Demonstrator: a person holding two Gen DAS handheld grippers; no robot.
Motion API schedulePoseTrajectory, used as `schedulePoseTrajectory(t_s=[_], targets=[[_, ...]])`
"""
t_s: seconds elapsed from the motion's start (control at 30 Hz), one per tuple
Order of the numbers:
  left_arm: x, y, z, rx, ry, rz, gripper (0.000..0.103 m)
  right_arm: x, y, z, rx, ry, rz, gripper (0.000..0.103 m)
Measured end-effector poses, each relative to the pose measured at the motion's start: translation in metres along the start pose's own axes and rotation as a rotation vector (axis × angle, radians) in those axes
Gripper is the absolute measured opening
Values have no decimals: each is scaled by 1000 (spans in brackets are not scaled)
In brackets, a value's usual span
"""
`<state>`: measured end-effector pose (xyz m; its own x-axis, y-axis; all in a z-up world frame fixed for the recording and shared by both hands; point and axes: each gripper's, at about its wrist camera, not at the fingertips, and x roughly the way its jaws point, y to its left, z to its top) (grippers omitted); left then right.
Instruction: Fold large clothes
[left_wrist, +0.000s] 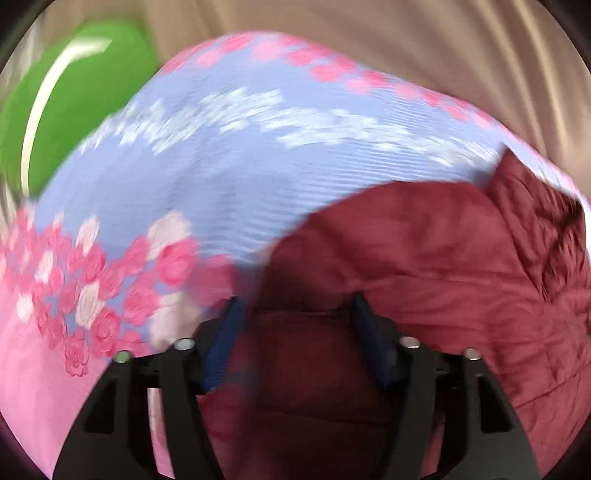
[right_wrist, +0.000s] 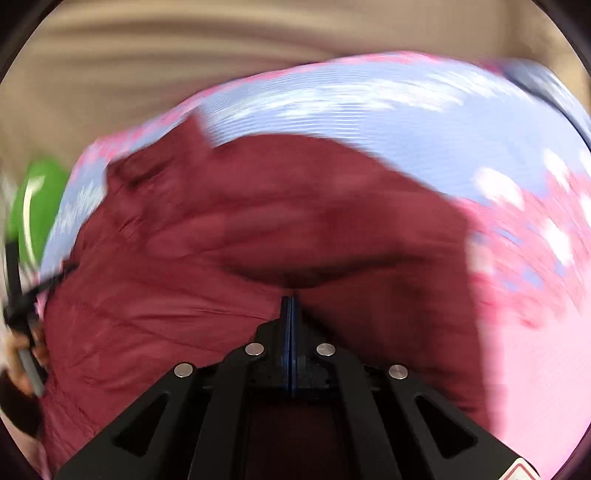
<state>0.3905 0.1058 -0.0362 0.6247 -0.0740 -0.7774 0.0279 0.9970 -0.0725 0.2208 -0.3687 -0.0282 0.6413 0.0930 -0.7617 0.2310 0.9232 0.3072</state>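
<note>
A dark red quilted garment (left_wrist: 424, 266) lies rumpled on a bedspread (left_wrist: 229, 166) printed in lilac with pink and white roses. In the left wrist view my left gripper (left_wrist: 295, 321) stands open, its blue pads (left_wrist: 225, 332) wide apart with a blurred fold of the red cloth lying between them. In the right wrist view the garment (right_wrist: 229, 206) fills the middle. My right gripper (right_wrist: 291, 306) is shut, pads flat against each other, with its tip at a puckered crease of the cloth; no cloth shows between the pads.
A bright green object (left_wrist: 74, 110) sits beyond the bedspread's far left edge, also seen as a green object (right_wrist: 37, 206) in the right wrist view. Beige draped cloth (left_wrist: 406, 40) hangs behind. A person's hand (right_wrist: 22, 354) with the other gripper shows at the left edge.
</note>
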Motion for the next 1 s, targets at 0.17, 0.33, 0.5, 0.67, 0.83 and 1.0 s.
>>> schedulePoseTrajectory(t_s=[0.17, 0.33, 0.5, 0.67, 0.83, 1.0], targets=[[-30, -4, 24, -42, -53, -66, 57, -30, 15, 36, -22, -90, -40, 14], [-18, -84, 37, 140, -29, -137, 59, 17, 65, 72, -103, 15, 65, 14], [35, -84, 34, 126, 20, -54, 61, 64, 43, 95, -33, 27, -3, 0], [26, -72, 38, 95, -10, -40, 58, 44, 10, 98, 104, -41, 56, 13], [-6, -101, 52, 76, -65, -226, 65, 32, 73, 102, -56, -74, 168, 28], [40, -147, 69, 214, 56, -189, 67, 76, 131, 103, -222, 58, 152, 13]])
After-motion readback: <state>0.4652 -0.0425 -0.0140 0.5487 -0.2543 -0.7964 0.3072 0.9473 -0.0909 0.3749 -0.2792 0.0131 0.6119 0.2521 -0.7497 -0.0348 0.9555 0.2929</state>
